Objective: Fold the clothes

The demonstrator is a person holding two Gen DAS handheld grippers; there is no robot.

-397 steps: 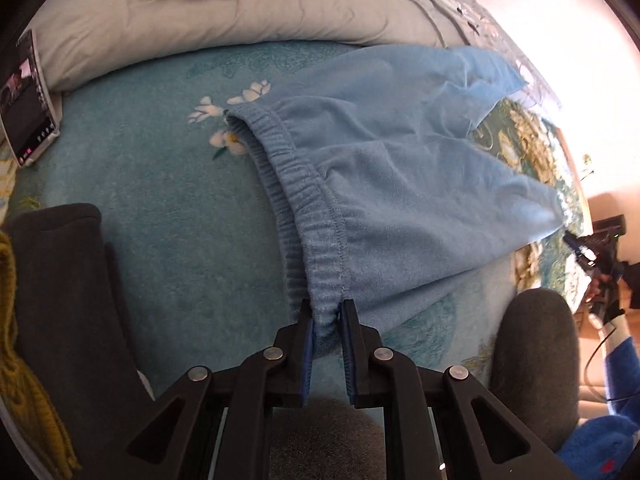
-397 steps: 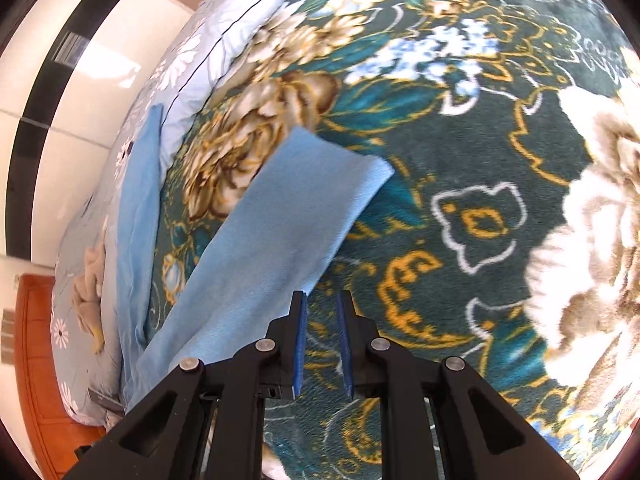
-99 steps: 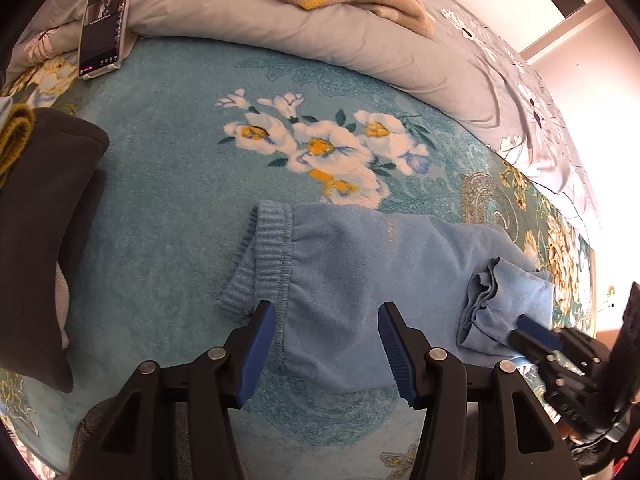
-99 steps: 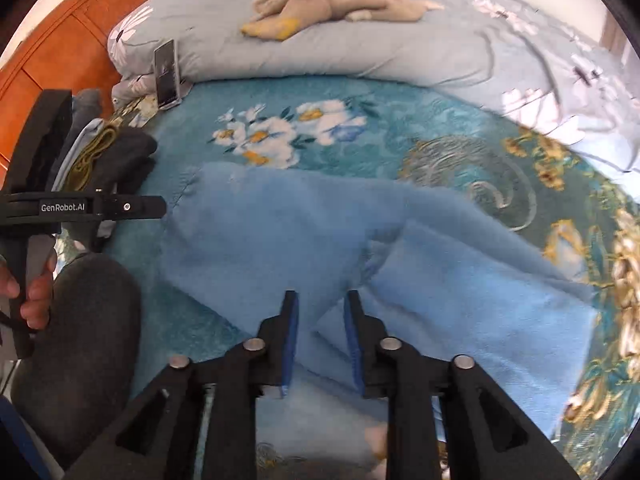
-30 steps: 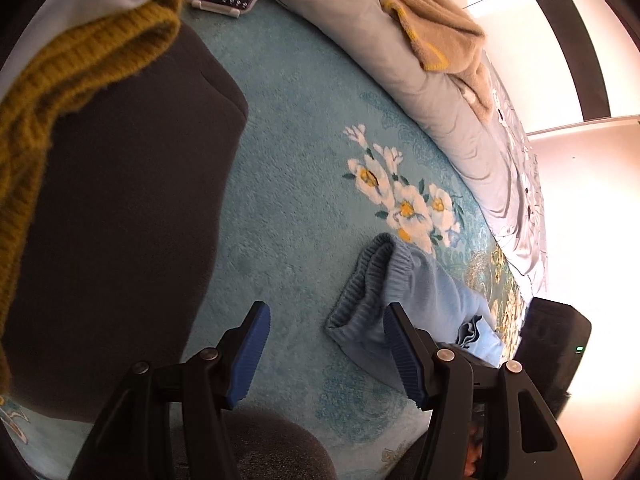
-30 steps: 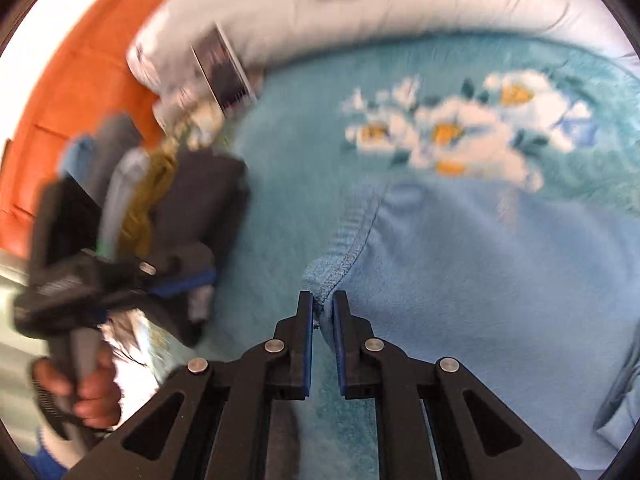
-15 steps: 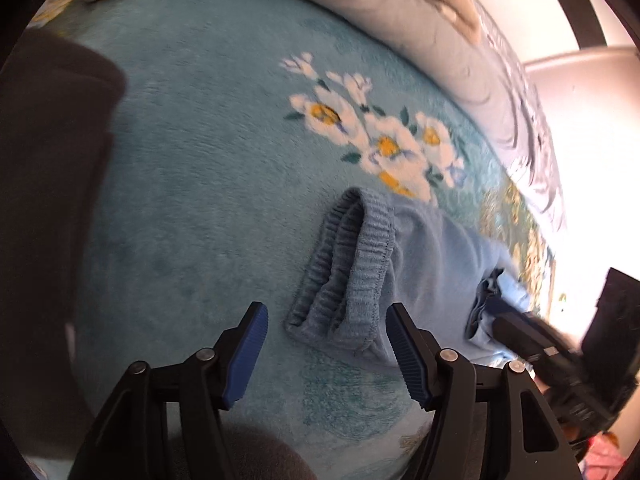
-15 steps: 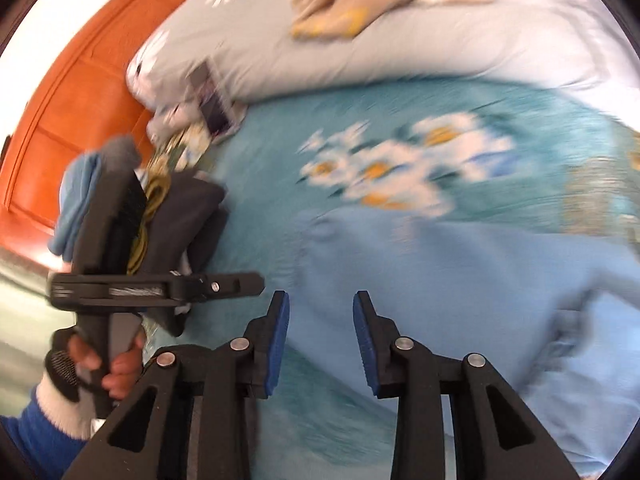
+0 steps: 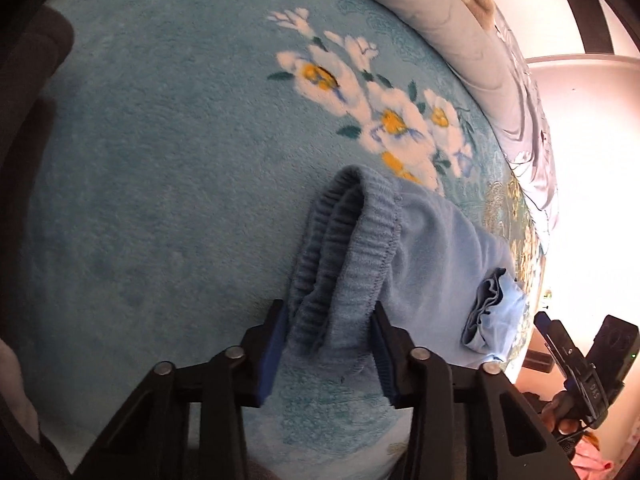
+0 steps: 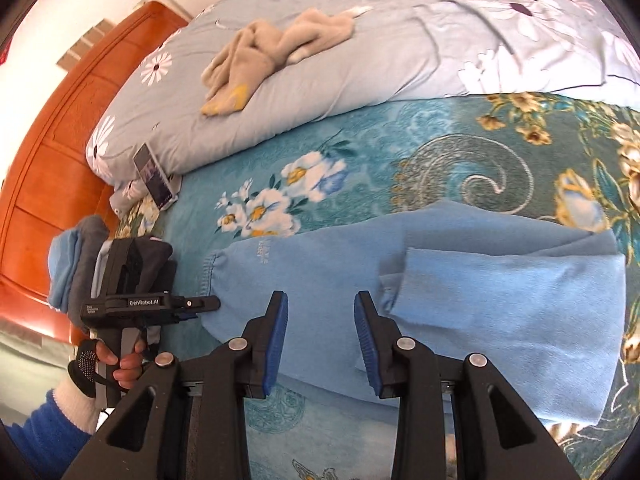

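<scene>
Light blue fleece trousers lie on the teal flowered blanket, one leg folded back over itself. In the left wrist view the ribbed waistband is bunched up between the jaws of my left gripper. They are closing, and the pads touch the cloth on both sides. My right gripper hovers open above the middle of the trousers with nothing between its fingers. The left gripper shows at the waistband end in the right wrist view. The right gripper shows at the far edge in the left wrist view.
A stack of folded clothes sits at the left by the orange headboard. A phone leans on the grey flowered duvet, which carries a beige garment. A dark garment lies left of the waistband.
My left gripper dropped onto the waistband and its jaws narrowed around it. My right gripper let go of the waistband, opened, and drew back over the trousers' middle.
</scene>
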